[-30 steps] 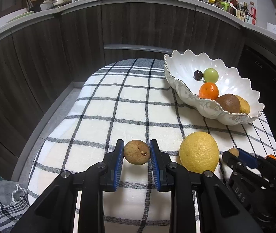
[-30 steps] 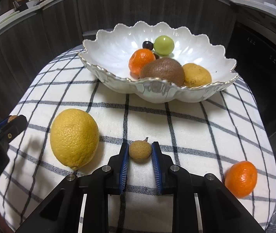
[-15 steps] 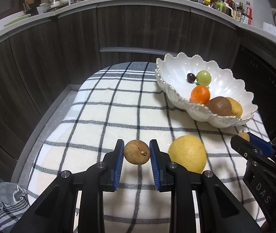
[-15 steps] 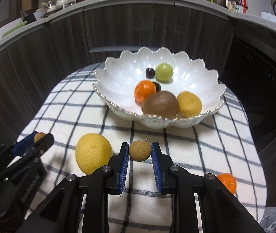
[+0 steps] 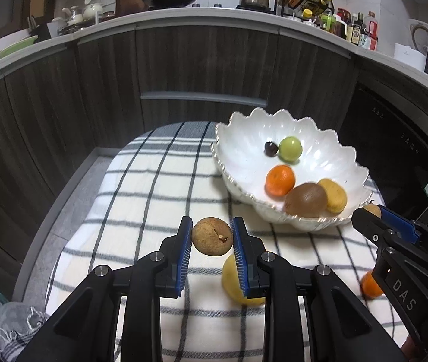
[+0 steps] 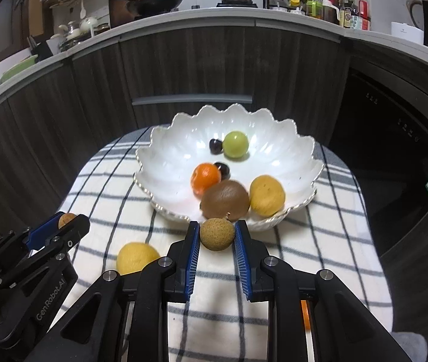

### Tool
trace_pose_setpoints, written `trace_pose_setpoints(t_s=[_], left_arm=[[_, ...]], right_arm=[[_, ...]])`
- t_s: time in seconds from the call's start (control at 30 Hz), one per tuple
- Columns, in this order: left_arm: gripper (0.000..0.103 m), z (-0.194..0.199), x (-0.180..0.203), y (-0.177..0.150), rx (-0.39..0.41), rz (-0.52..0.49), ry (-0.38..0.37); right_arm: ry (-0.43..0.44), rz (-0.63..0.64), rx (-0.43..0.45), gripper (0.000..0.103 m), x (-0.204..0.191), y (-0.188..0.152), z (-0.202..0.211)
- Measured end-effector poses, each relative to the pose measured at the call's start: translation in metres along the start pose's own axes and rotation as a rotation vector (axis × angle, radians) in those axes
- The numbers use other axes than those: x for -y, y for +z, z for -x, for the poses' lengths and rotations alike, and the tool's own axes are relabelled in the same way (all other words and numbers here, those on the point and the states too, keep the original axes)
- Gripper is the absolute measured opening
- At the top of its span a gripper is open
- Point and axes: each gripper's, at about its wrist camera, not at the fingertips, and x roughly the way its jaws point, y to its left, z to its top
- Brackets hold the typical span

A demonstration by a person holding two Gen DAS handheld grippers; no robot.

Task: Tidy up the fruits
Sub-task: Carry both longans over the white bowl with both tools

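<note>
My left gripper (image 5: pixel 212 236) is shut on a small round brown longan (image 5: pixel 212 236), held in the air above the checked cloth. My right gripper (image 6: pixel 217 234) is shut on a second brown longan (image 6: pixel 217 234), just in front of the bowl's near rim. The white scalloped bowl (image 5: pixel 244 138) (image 6: pixel 165 150) holds a green grape (image 6: pixel 235 144), dark grapes, a mandarin (image 6: pixel 205 177), a kiwi (image 6: pixel 225 201) and a yellow fruit (image 6: pixel 266 195). A lemon (image 6: pixel 135 257) (image 5: pixel 232 283) lies on the cloth below the grippers. Another mandarin (image 5: pixel 370 285) lies at the right, partly hidden.
The table wears a white cloth with dark checks (image 5: pixel 153 187). Dark cabinet fronts (image 5: pixel 202 60) curve behind it, with a worktop of pans and bottles above. A crumpled cloth (image 5: pixel 12 325) lies on the floor at the left. A dark appliance (image 6: pixel 394 138) stands at the right.
Both grippers have risen off the cloth with their longans still held. The bowl and lemon now sit lower and farther in each view. The right gripper has come closer to the bowl's rim.
</note>
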Motion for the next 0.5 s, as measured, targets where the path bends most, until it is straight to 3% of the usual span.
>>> trace_pose_setpoints(t_s=[0.5], left_arm=[[0.027,-0.014,0.028,0.05,0.035,-0.038,-0.034]], right_arm=[[-0.022,-0.01,0.053,0.025,0.024,0.045,0.0]])
